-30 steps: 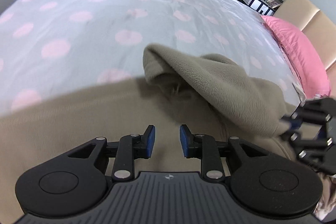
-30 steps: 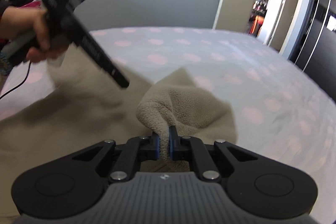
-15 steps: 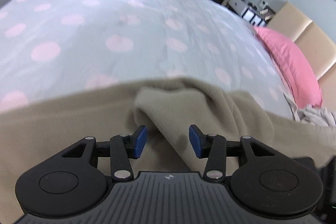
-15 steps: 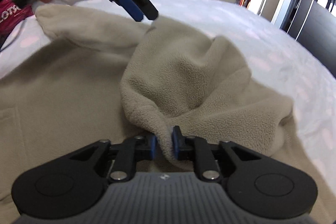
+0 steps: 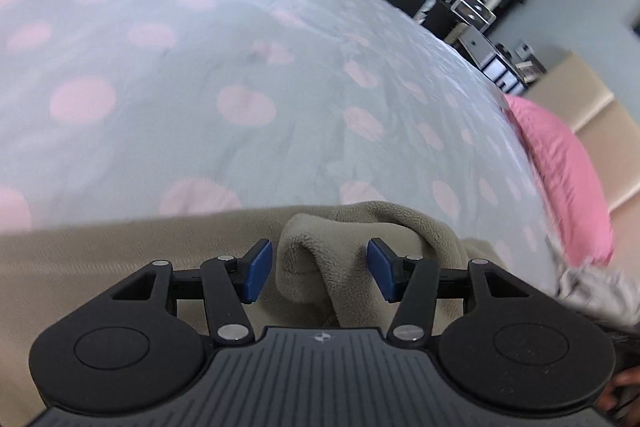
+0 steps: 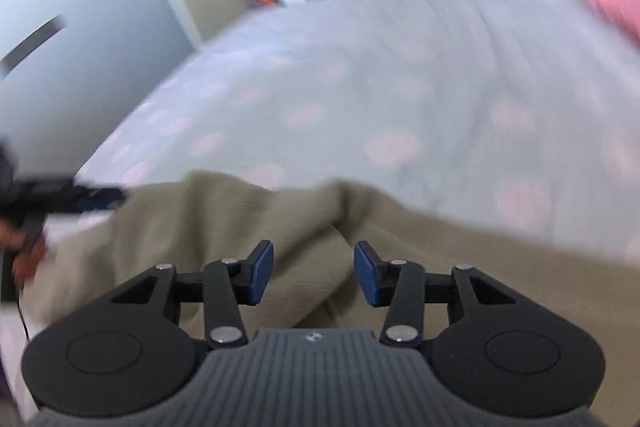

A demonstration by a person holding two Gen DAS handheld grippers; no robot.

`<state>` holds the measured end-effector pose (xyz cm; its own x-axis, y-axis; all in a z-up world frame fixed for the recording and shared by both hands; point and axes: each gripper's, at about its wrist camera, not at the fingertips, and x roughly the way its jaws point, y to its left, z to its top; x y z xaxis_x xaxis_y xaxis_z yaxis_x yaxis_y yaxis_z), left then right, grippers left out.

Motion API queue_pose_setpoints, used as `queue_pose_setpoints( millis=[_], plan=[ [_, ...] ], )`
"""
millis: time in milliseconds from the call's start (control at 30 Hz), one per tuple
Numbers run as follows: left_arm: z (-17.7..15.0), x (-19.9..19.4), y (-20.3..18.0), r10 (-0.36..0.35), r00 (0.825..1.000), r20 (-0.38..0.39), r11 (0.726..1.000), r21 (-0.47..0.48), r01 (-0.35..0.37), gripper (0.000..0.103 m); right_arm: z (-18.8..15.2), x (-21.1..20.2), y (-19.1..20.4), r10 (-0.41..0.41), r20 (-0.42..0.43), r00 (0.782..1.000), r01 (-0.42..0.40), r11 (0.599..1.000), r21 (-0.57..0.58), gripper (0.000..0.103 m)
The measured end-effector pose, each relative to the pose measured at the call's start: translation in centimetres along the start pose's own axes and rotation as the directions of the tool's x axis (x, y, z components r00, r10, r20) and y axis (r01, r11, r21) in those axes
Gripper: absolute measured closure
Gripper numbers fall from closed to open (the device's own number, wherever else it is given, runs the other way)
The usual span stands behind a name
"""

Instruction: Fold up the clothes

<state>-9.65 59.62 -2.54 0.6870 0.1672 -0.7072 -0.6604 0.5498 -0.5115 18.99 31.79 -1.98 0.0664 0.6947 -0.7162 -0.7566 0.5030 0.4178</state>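
Since a second ago, right gripper (image 6: 314,274) released the fleece (image 6: 400,267), jaws just opening; we note left gripper (image 5: 316,275), also opening, straddles a fold unclamped.

Wide open bedspread (image 5: 200,75) from ten to one o'clock ahead of the left hand-held gripper (image 5: 316,277), nothing standing on it. A bunched fold of the beige fleece garment (image 5: 312,259) rises right between its parted jaws, untouched by either pad. Pink pillow (image 5: 560,171) blocks three o'clock, shelving (image 5: 480,3) stands beyond at one.
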Motion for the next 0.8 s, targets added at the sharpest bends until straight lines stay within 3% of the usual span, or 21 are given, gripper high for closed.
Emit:
queue_pose_setpoints(
  millis=[133,200,300,433,567,700,800],
  plan=[
    [0.4,0.4,1.4,-0.062,0.998,-0.015,0.989,-0.132,0.060,0.055,-0.8,2.8,-2.6,0.087,-0.069,0.994,-0.065,0.961,0.268,0.055],
    [0.5,0.5,2.0,-0.078,0.997,-0.018,0.979,-0.188,0.073,0.055,-1.5,3.6,-3.6,0.119,-0.078,0.990,-0.084,0.931,0.355,0.055],
    [0.6,0.1,2.1,-0.061,0.998,-0.008,0.980,-0.189,0.058,0.056,-2.4,3.3,-4.7,0.146,-0.065,0.987,-0.104,0.896,0.432,0.055],
    [0.5,-1.3,1.6,-0.011,1.000,0.011,0.997,-0.073,0.012,0.056,-3.1,0.4,-2.4,0.042,-0.009,0.999,-0.039,0.974,0.223,0.054],
    [-0.4,-2.4,1.1,0.049,0.999,0.002,0.994,0.099,-0.049,0.059,-4.1,-2.0,1.5,0.019,0.007,1.000,-0.019,1.000,0.015,0.054],
    [-2.0,-2.5,0.4,0.106,0.994,0.001,0.961,0.258,-0.102,0.059,-5.5,-2.6,6.7,0.018,-0.020,1.000,-0.022,0.976,-0.218,0.054],
    [-2.9,-2.0,-0.6,0.124,0.992,0.036,0.915,0.383,-0.128,0.057,-7.3,-1.3,11.3,0.014,-0.050,0.999,-0.033,0.918,-0.396,0.052]
  ],
)
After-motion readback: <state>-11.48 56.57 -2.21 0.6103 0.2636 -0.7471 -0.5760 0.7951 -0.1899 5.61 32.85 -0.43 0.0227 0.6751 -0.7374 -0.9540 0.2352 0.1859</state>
